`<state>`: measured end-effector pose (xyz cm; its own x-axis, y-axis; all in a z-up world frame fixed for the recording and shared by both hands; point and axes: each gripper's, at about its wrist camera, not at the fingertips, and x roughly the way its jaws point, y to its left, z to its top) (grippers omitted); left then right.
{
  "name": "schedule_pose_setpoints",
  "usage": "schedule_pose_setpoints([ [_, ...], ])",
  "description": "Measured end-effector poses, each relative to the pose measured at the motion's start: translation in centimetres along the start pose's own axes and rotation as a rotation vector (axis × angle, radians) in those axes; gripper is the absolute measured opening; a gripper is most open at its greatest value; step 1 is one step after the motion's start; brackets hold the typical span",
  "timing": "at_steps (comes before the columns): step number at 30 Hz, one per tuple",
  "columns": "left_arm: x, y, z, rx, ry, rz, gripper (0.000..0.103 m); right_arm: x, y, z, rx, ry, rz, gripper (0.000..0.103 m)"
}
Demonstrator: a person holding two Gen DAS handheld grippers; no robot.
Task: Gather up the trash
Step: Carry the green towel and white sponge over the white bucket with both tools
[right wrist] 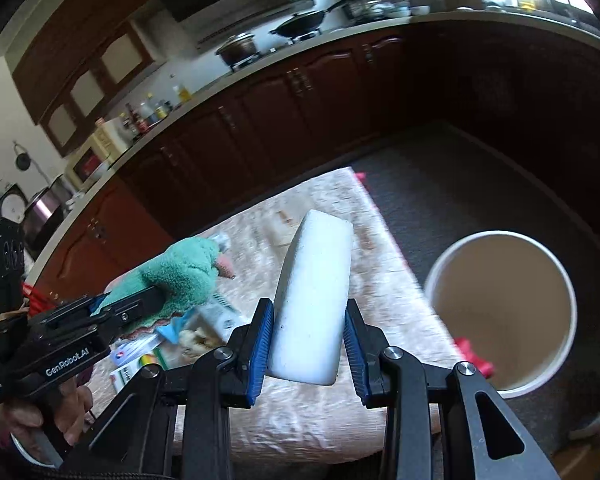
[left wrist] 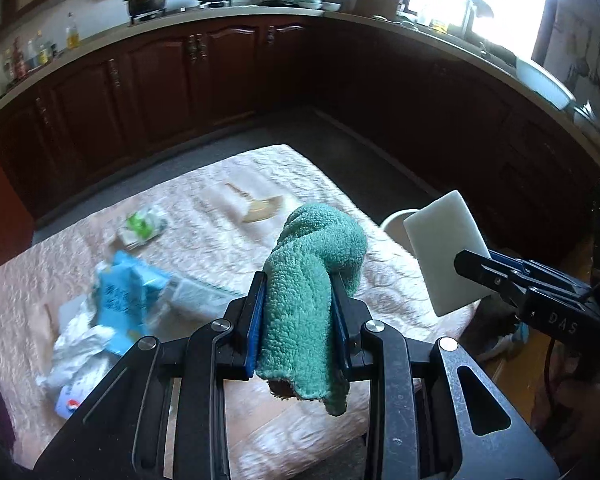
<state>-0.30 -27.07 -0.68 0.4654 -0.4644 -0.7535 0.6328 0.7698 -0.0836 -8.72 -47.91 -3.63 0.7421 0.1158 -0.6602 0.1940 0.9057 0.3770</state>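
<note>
Above the pink cloth [left wrist: 228,216] | left gripper [left wrist: 300,312] pinching green towel [left wrist: 312,264] | right gripper [right wrist: 308,344] clamped on white sponge [right wrist: 316,300] | litter pile [left wrist: 112,304] near left | white bin [right wrist: 500,316] on right floor, red scrap [right wrist: 474,354] inside.

A fluffy teal terry cloth [left wrist: 312,280] and a matt white foam block [right wrist: 314,308] are seen; the cabinets [left wrist: 180,76] are made of glossy dark wood.
</note>
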Motion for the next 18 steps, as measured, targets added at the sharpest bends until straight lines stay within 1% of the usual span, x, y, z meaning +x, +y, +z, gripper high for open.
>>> schedule_pose_setpoints([
  [10, 3.7, -5.9, 1.6, 0.078, 0.04, -0.069, 0.027, -1.7, -6.1, -0.2, 0.098, -0.012, -0.098, 0.033],
  [18, 7.7, -10.1, 2.8, 0.111, 0.091, -0.153, 0.027, -2.1, -11.0, -1.1, 0.184, 0.003, -0.186, 0.033],
])
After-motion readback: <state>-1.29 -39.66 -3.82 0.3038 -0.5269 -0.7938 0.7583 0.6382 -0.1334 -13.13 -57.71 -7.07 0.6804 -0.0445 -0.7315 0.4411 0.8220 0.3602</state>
